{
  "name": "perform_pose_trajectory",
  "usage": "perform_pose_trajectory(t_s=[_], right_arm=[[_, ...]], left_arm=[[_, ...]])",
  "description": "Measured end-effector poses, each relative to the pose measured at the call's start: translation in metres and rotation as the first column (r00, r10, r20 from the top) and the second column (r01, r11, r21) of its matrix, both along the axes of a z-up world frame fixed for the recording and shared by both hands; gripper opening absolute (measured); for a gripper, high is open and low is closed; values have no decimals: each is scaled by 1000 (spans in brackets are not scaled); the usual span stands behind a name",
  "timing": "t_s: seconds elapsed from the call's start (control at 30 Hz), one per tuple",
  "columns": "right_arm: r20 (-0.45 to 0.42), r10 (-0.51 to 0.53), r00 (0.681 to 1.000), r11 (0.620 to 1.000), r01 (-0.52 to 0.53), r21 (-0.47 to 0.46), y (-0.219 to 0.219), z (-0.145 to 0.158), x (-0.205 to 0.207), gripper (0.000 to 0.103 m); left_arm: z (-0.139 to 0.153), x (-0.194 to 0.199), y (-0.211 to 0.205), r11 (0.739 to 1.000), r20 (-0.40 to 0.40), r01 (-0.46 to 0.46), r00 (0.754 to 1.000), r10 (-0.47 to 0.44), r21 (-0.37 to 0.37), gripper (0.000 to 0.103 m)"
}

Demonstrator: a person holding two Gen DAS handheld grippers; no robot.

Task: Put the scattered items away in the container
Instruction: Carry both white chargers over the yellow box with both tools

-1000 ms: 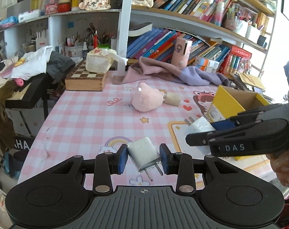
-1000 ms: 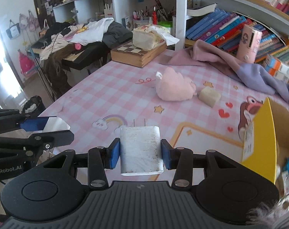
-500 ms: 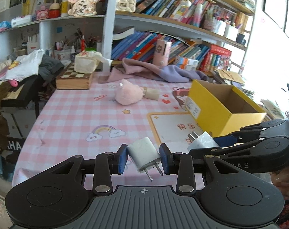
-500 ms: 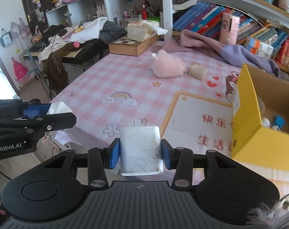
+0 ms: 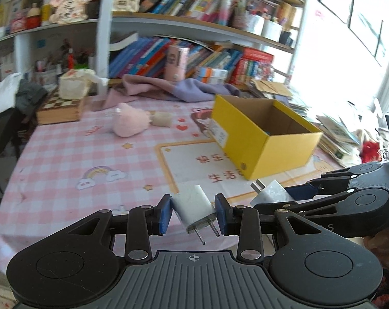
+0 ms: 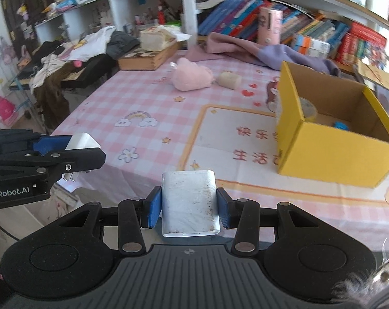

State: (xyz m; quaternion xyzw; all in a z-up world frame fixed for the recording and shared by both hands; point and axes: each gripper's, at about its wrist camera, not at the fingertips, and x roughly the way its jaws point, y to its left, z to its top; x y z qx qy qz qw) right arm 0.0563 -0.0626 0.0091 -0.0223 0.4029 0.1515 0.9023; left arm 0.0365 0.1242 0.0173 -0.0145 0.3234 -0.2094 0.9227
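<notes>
Scattered items and the yellow cardboard box [image 5: 265, 139] are seen on a table covered by a pink checked cloth [image 5: 65, 159]. At the far left of the table a wooden chessboard box [image 5: 59, 109] is set, with a cream bundle [image 5: 74, 83] on top of it. Further right a pink plush toy [image 5: 130, 123] is lain on the cloth, and a small beige block [image 5: 162, 119] is placed just beside it. Behind these a pink and lilac garment [image 5: 168, 90] is spread along the foot of the bookshelf [image 5: 194, 23]. The yellow box is stood open on the right part of the table, near its front edge; inside it a roll of tape [image 6: 307, 108] and something blue [image 6: 341, 125], perhaps a small toy, can be made out. Nearer the camera, a small white plug adapter [image 5: 193, 207] is clamped between the blue pads of the left gripper [image 5: 193, 215], tilted, with its two prongs pointed back toward the camera. To its right, a larger white charger [image 6: 189, 203] is pinched by the right gripper [image 6: 188, 207], its jaws closed narrowly on its sides; its prongs [image 5: 257, 186] are pointed away, toward the box. Both are held in the air off the near table edge, apart from the box.
</notes>
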Motion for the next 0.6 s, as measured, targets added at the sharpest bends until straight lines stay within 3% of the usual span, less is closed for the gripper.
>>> perform_pose_trajectory(t_s=[0.2, 0.6], right_arm=[[-10, -110, 994, 994, 110, 6, -26, -4, -11, 42], [-24, -269, 963, 963, 270, 11, -73, -5, -23, 42]], left_arm=[[-3, 7, -25, 995, -10, 102, 995, -102, 7, 34], [-4, 24, -77, 960, -16, 278, 961, -278, 20, 34]])
